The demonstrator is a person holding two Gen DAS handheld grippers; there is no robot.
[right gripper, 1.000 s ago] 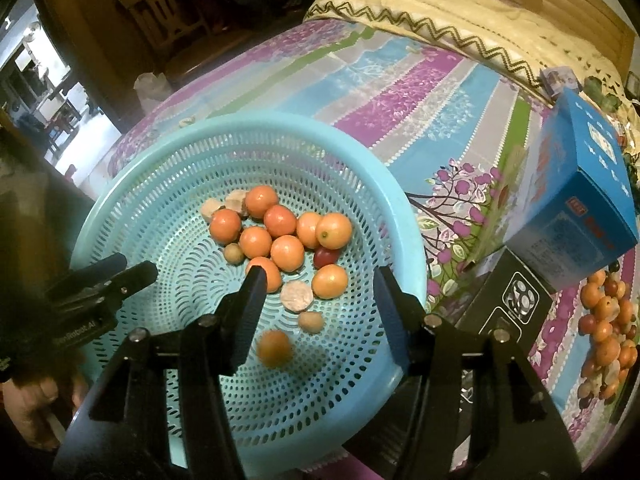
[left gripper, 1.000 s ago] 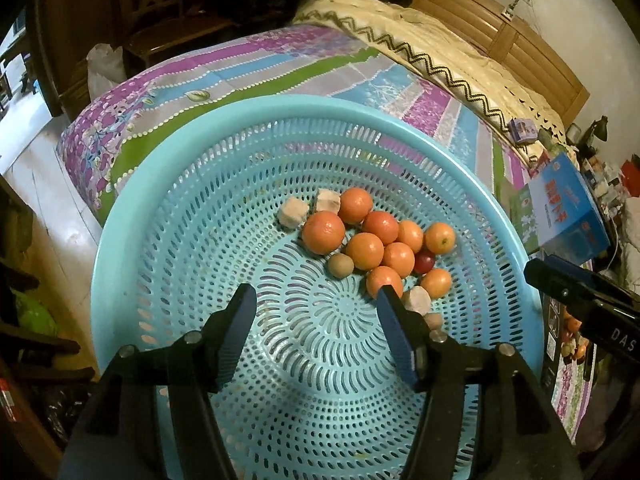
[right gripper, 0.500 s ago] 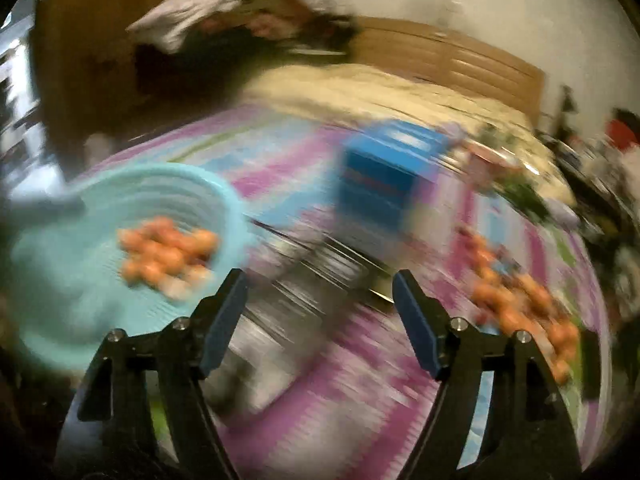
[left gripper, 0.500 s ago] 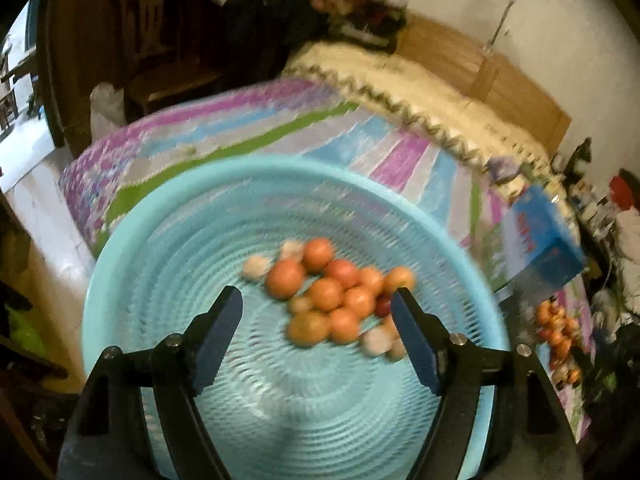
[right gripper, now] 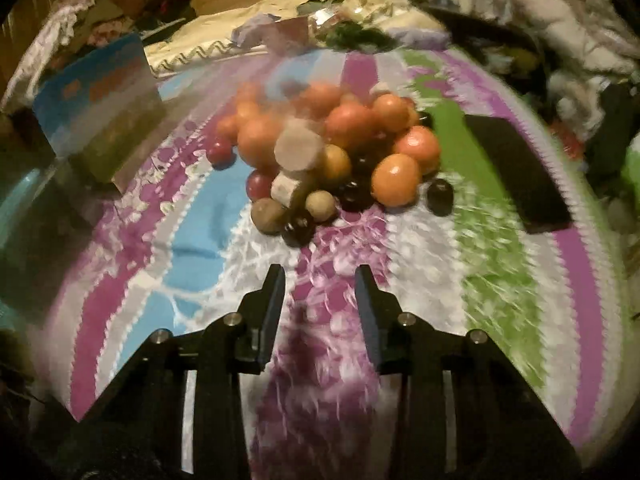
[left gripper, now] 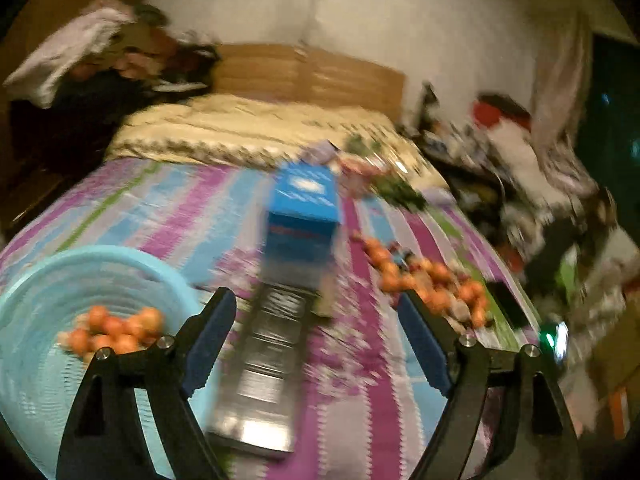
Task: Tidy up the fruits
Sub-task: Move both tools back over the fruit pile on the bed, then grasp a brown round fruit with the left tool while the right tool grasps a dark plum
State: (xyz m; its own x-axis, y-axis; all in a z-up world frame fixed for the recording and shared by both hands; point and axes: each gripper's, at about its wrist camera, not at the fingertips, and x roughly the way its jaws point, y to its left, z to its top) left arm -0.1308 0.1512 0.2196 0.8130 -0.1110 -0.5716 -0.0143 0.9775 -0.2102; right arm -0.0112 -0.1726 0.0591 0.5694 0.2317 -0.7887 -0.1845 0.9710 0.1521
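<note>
Fruit pile [right gripper: 332,152] lies on the striped bedspread [right gripper: 496,264] just ahead of my right hand-held gripper [right gripper: 320,288], whose jaws are closing with nothing between them. I see oranges, small dark fruits and brown ones heaped together. My left hand-held gripper [left gripper: 316,332] is opening, jaws wide and empty; the turquoise basket [left gripper: 36,280] with more oranges [left gripper: 116,328] sits to its left, a blue box [left gripper: 304,208] stands ahead, and the same pile shows ahead to its right. A flat black object [right gripper: 520,172] lies right of the pile.
</note>
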